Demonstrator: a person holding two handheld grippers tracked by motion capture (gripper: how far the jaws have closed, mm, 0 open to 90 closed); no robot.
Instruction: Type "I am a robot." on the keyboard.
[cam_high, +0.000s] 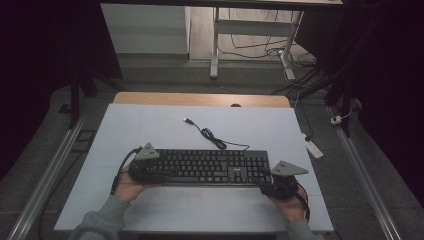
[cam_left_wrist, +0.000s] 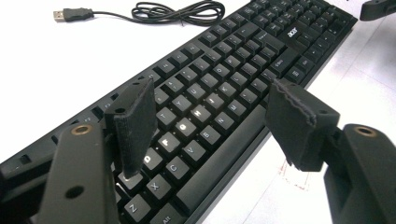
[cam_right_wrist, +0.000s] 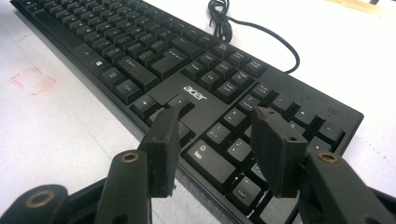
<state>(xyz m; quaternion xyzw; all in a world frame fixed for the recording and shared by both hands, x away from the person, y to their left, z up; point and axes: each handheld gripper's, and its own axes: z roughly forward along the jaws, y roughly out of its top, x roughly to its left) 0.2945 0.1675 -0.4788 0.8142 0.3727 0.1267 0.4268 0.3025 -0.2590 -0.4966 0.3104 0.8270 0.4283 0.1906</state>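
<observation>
Item: keyboard (cam_high: 210, 167), flat on the table (cam_high: 150, 130), its cable (cam_left_wrist: 177, 10) coiled beyond the jaws. I have my left gripper (cam_left_wrist: 210, 126) spread over the letter keys and my right gripper (cam_right_wrist: 219, 149) spread over the number pad, one per end, likely for a level two-handed lift. Both hands come in low from the near edge.

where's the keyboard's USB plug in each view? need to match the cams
High view: USB plug lies on the white table, beyond the keyboard, left of centre.
Left gripper view: top left corner, at the end of the cable running from the coil.
Right gripper view: not in it; the cable runs off the top edge.
Shared landmark: the coiled cable behind the keyboard.
</observation>
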